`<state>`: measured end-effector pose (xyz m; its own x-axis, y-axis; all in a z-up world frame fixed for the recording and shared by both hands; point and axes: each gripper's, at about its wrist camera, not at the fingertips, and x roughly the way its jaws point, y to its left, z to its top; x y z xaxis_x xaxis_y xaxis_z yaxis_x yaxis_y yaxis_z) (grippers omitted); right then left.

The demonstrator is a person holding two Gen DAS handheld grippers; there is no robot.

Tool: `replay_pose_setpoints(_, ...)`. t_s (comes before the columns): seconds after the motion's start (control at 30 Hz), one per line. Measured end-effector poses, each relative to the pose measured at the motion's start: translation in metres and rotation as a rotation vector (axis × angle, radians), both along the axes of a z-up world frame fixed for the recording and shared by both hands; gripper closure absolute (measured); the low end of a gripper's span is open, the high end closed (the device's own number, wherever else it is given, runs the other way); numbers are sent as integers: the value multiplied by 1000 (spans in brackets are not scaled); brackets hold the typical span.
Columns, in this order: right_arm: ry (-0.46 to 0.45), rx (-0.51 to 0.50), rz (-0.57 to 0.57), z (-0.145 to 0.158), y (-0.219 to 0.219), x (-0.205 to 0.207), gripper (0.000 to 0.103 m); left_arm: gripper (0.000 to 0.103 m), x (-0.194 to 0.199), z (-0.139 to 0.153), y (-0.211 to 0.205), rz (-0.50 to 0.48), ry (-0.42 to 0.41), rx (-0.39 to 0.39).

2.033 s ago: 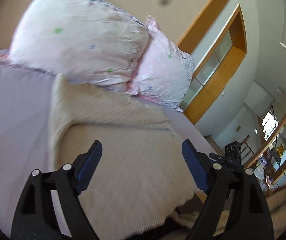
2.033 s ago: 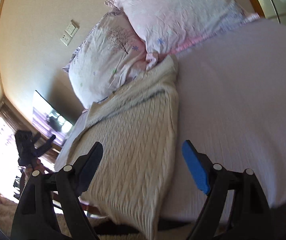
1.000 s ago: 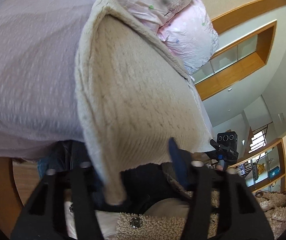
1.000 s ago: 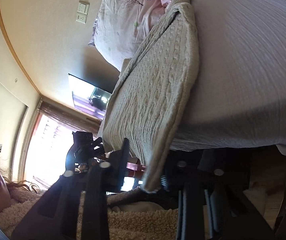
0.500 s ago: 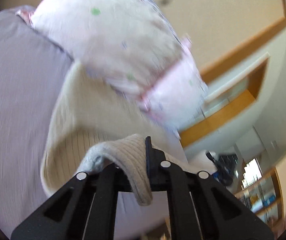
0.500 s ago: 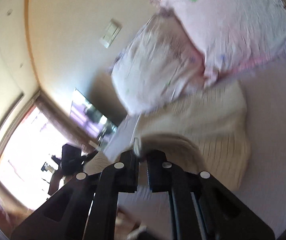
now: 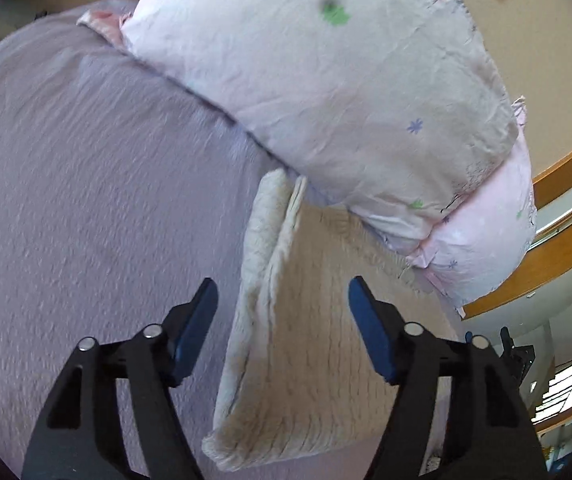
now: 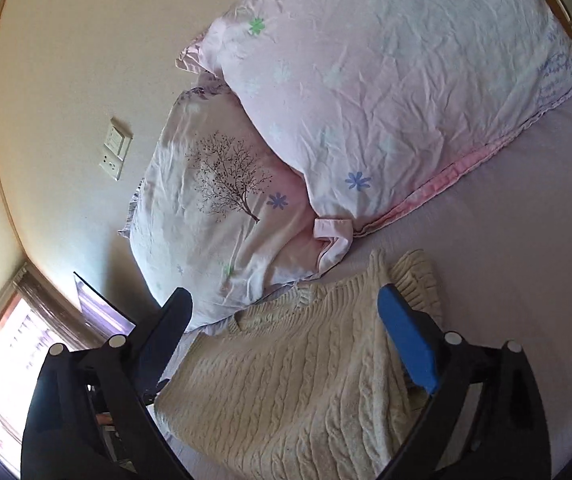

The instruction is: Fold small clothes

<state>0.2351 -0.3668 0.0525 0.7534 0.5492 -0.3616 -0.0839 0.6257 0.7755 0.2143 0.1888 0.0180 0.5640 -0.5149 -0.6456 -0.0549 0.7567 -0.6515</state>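
Cream cable-knit sweater (image 7: 310, 344) folded in layers on the lilac bed (image 7: 86, 200), far end tucked against the pillows (image 7: 326, 92). Doubled edge visible along its left side in the left wrist view; ribbed hem and collar showing in the right wrist view (image 8: 306, 380).

Left gripper (image 7: 282, 320) above the sweater's left edge, jaws wide apart, holding nothing. Right gripper (image 8: 282, 328) above the sweater's right part, jaws wide apart, holding nothing.

Two pink floral pillows, one overlapping the tree-printed one (image 8: 222, 208). Switch plate (image 8: 115, 149) on the beige wall.
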Motion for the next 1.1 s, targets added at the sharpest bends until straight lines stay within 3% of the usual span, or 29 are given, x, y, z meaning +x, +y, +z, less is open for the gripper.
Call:
replay_pose_setpoints(0.1, 17, -8, 17, -1, 8, 2, 7, 48, 1, -21, -6, -49, 44, 3)
replay_pose_setpoints(0.17, 25, 2, 23, -2, 9, 2, 7, 53, 2, -23, -13, -58, 11, 17)
replay_pose_setpoints(0.2, 26, 10, 26, -2, 9, 2, 7, 66, 3, -27, -13, -51, 21, -2)
replay_pose_setpoints(0.23, 24, 23, 31, -2, 8, 2, 7, 78, 4, -33, -13, -33, 42, -46)
replay_pose_setpoints(0.27, 20, 35, 34, -2, 7, 1, 7, 80, 4, -40, -9, -4, 57, -119)
replay_pose_setpoints(0.33, 5, 64, 36, 0, 3, -1, 7, 85, 1, -42, -6, 26, 74, -192)
replay_pose_setpoints(0.43, -23, 100, 22, 6, -6, -6, 7, 87, -6, -13, -25, 8, -16, -329)
replay_pose_setpoints(0.53, -59, 123, -9, 13, -18, -14, 7, 87, -4, 42, -94, -128, -167, -437)
replay_pose_setpoints(0.63, -79, 85, -65, 20, -30, -23, 7, 86, 10, 64, -194, -285, -220, -554)
replay_pose_setpoints(0.7, -63, 51, -88, 23, -41, -25, 7, 80, 22, 55, -258, -375, -168, -620)
replay_pose_setpoints(0.73, -44, 33, -90, 24, -47, -26, 7, 70, 29, 44, -294, -449, -90, -660)
replay_pose_setpoints(0.8, -6, -12, -73, 28, -61, -32, 7, 69, 30, 32, -325, -539, 13, -708)
replay_pose_setpoints(0.83, 17, -33, -60, 29, -67, -34, 4, 63, 28, 34, -326, -559, 0, -689)
replay_pose_setpoints(0.87, 38, -42, -45, 29, -73, -35, 2, 57, 23, 44, -313, -550, -79, -617)
replay_pose_setpoints(0.9, 65, -36, -17, 28, -77, -33, 1, 43, 20, 51, -299, -517, -150, -545)
replay_pose_setpoints(0.93, 104, -21, 26, 25, -80, -28, 1, 34, 17, 56, -284, -469, -202, -465)
replay_pose_setpoints(0.97, 159, -16, 78, 19, -78, -19, 1, 33, 14, 59, -266, -402, -244, -339)
replay_pose_setpoints(1.03, 283, -40, 135, 5, -70, -1, 1, 33, 17, 51, -241, -316, -207, -147)
replay_pose_setpoints(1.1, 377, -77, 175, -12, -57, 16, 2, 33, 25, 35, -229, -285, -128, -64)
